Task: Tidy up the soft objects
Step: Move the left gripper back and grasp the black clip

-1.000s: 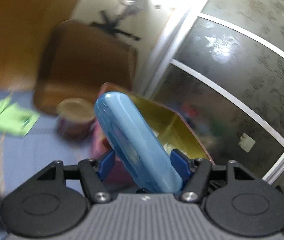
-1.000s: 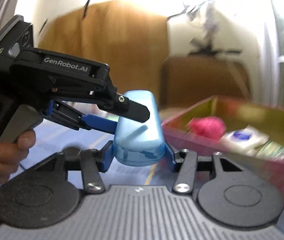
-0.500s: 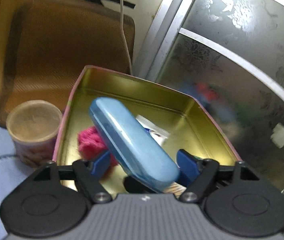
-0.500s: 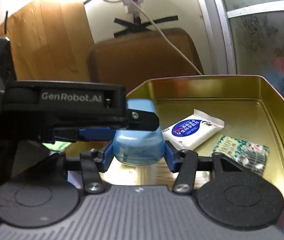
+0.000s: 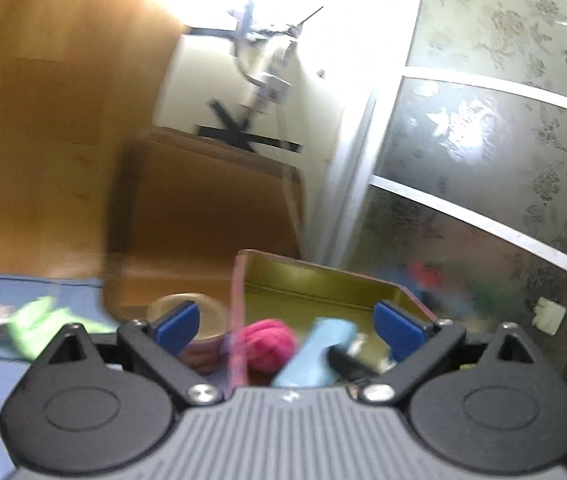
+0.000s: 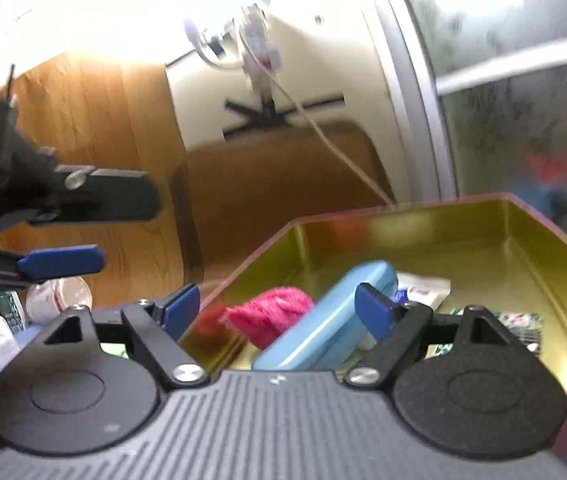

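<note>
A light blue oblong case point(image 6: 323, 326) lies tilted inside the gold-lined tin point(image 6: 403, 210), against a pink fluffy ball point(image 6: 279, 312). My right gripper point(image 6: 277, 311) hovers just before the tin with its jaws opening wide; the pads do not press on the case. The left wrist view is blurred. In it my left gripper point(image 5: 286, 326) is also opening, empty, with the case point(image 5: 315, 354), the ball point(image 5: 269, 344) and the tin point(image 5: 323, 270) beyond it. From the right wrist, the left gripper point(image 6: 95, 232) hangs at the left, above the table.
A white wipes pack point(image 6: 423, 290) and a green patterned packet point(image 6: 523, 322) lie in the tin. Left of the tin stand a paper cup point(image 5: 211, 320) and a green cloth point(image 5: 39, 328) on the blue tabletop. A brown chair back point(image 5: 203, 220) and a frosted glass door point(image 5: 503, 160) stand behind.
Both grippers held the blue case together over the tin; both have let go, and it now lies in the tin. Both jaws spread wide. The left gripper drew back from the tin.
</note>
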